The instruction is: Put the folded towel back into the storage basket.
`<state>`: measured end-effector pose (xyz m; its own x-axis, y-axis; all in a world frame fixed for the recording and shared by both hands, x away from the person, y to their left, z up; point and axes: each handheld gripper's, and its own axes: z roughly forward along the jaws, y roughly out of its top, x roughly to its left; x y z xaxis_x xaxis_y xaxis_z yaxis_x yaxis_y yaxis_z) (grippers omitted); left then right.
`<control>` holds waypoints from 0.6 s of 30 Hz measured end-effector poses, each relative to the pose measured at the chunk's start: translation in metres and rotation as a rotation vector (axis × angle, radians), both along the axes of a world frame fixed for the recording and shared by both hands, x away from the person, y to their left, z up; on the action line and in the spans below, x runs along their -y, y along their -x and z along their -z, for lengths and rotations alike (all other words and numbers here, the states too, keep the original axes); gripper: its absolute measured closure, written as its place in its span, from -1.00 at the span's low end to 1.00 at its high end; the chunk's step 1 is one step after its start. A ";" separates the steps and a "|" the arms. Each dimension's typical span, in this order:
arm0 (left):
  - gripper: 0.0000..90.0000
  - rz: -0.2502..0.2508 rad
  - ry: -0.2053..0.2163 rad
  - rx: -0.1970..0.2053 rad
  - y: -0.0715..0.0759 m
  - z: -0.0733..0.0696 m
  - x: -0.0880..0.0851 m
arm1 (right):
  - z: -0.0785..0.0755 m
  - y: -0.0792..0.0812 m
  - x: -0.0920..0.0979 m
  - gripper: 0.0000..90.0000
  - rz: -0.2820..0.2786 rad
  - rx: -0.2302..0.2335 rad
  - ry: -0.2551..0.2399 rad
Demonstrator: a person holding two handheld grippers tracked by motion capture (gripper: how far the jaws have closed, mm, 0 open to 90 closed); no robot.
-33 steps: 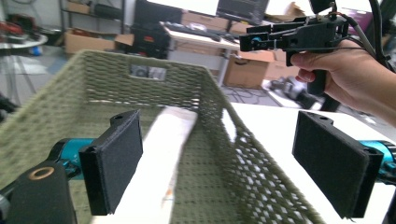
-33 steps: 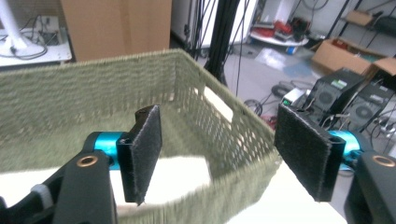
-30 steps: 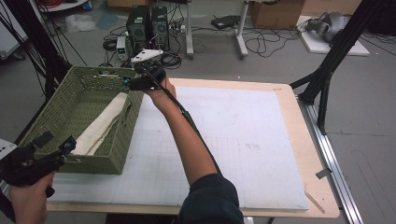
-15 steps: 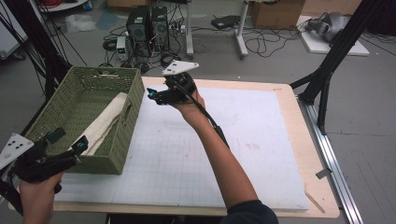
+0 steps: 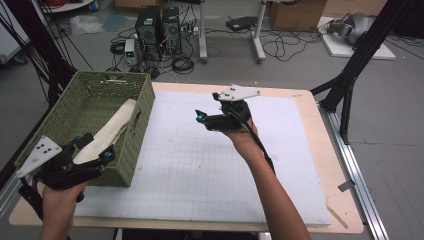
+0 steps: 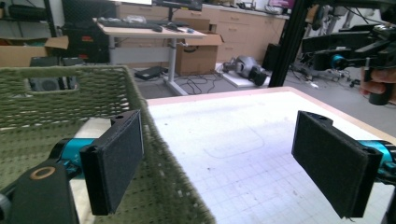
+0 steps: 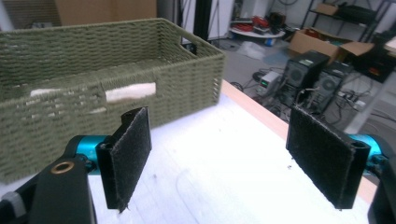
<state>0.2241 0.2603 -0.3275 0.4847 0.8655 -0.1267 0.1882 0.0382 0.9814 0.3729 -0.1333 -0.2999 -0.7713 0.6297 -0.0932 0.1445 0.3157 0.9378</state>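
A green woven basket (image 5: 145, 107) stands on the left of the table with a cream cloth (image 5: 112, 131) lying in it. My left gripper (image 5: 95, 147) hovers open at the basket's near right corner. In the left gripper view (image 6: 224, 168) its left pad (image 6: 116, 163) is over the basket side and its right pad (image 6: 334, 168) over the mat, neither pressing anything. My right gripper (image 5: 200, 118) hangs over the middle of the white mat (image 5: 210, 170), pointing at the basket (image 7: 93, 79). Its jaws have just been opening and stand wide (image 7: 224, 158) with nothing between them.
The white gridded mat covers most of the wooden table (image 5: 325, 150). Through the basket's handle slot the cloth (image 7: 130, 92) shows. Beyond the table's far edge are computer towers (image 5: 157, 25), cables and black frame legs (image 5: 350, 75) on the floor.
My right gripper has left the basket's far right rim and moved right and nearer, out over the mat. My left gripper has shifted right to the basket's near corner.
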 end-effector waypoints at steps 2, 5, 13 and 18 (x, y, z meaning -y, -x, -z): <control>-0.62 0.013 -0.001 -0.008 -0.002 0.001 0.005 | 0.002 0.005 0.011 -0.54 0.013 -0.003 -0.003; -0.62 0.037 0.000 -0.010 -0.006 0.001 0.013 | 0.007 0.013 0.028 -0.54 0.034 -0.007 0.002; -0.62 0.123 -0.020 -0.022 -0.018 0.008 0.044 | 0.035 0.037 0.074 -0.55 0.124 -0.033 0.003; -0.62 0.159 0.001 -0.003 -0.023 0.010 0.058 | 0.052 0.050 0.096 -0.56 0.168 -0.050 0.010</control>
